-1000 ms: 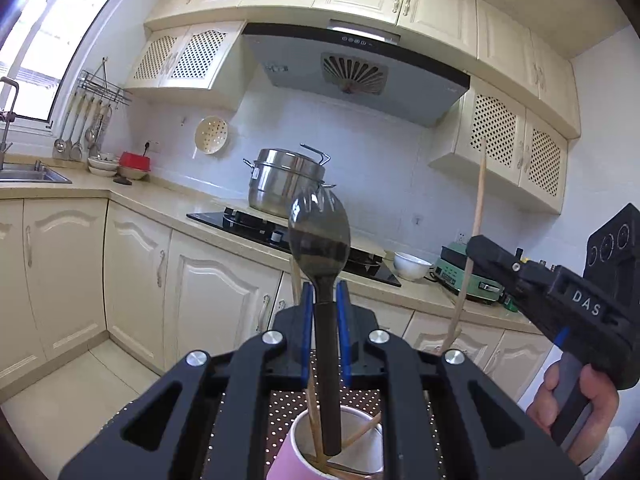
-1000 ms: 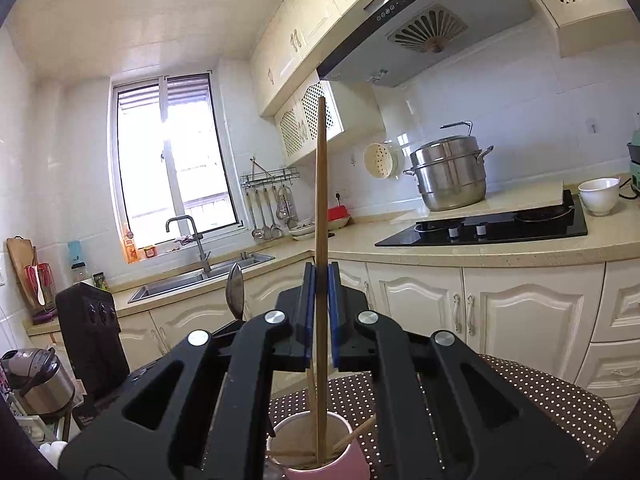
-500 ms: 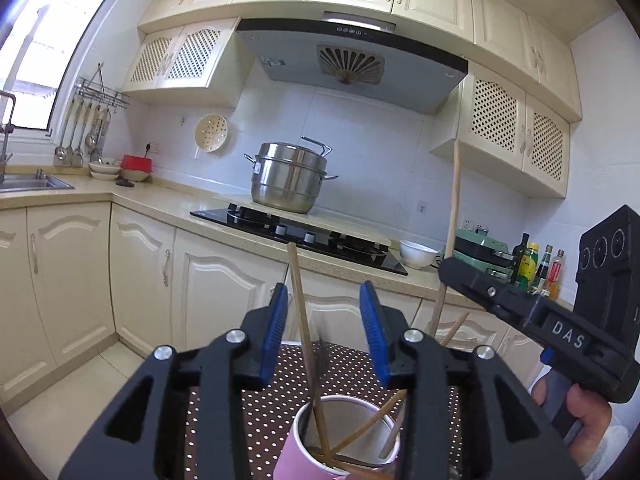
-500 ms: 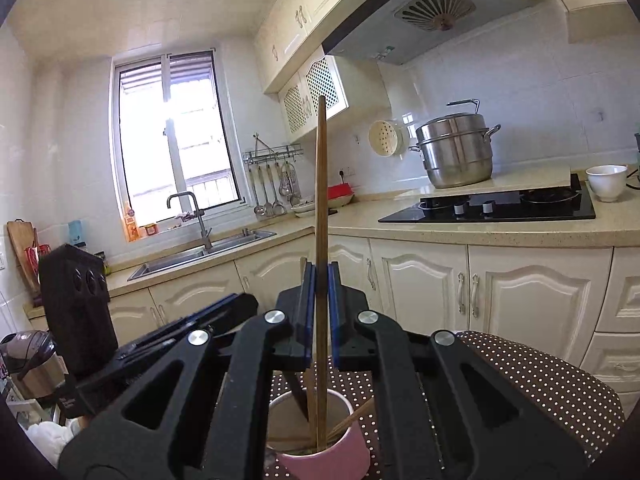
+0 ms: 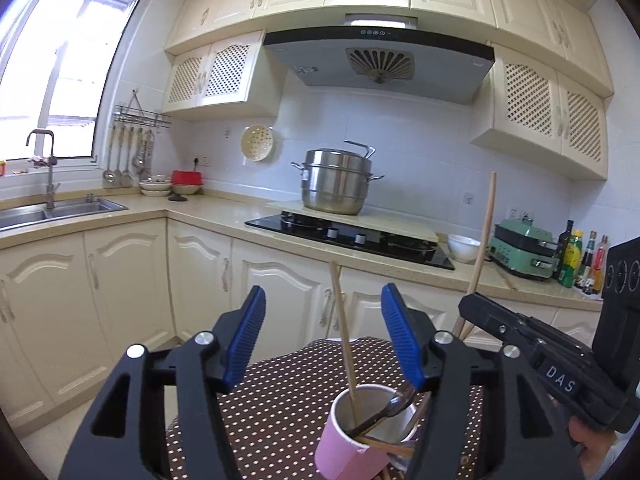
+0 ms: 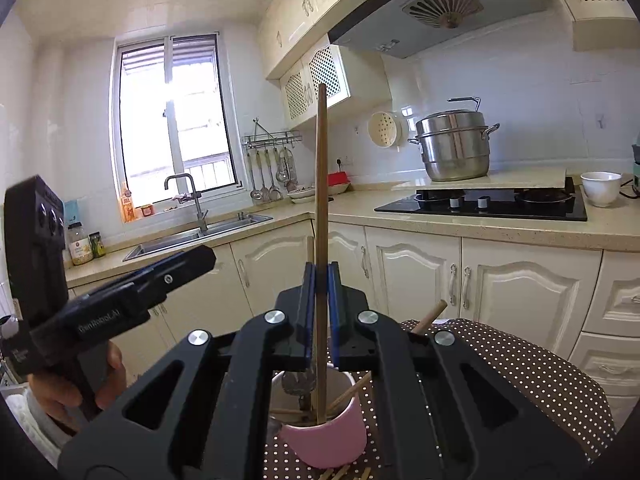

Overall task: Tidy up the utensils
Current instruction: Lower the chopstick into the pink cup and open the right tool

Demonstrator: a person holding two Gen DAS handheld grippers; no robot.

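Observation:
A pink cup (image 5: 348,450) stands on a brown dotted tablecloth (image 5: 276,404). It holds several wooden chopsticks and a dark metal spoon (image 5: 394,402) that leans on its rim. My left gripper (image 5: 322,336) is open and empty above the cup. My right gripper (image 6: 320,304) is shut on one upright wooden chopstick (image 6: 321,184) whose lower end is inside the cup (image 6: 324,440). The right gripper also shows in the left wrist view (image 5: 516,332), to the right of the cup.
Cream kitchen cabinets and a counter run behind the table. On the counter are a hob with a steel pot (image 5: 338,182), a white bowl (image 5: 464,246), a green appliance (image 5: 524,248) and a sink (image 5: 52,210). More chopsticks (image 6: 344,472) lie on the cloth by the cup.
My left gripper opened and let go of the spoon, which dropped into the cup, then drew back. My right gripper keeps its hold on the chopstick.

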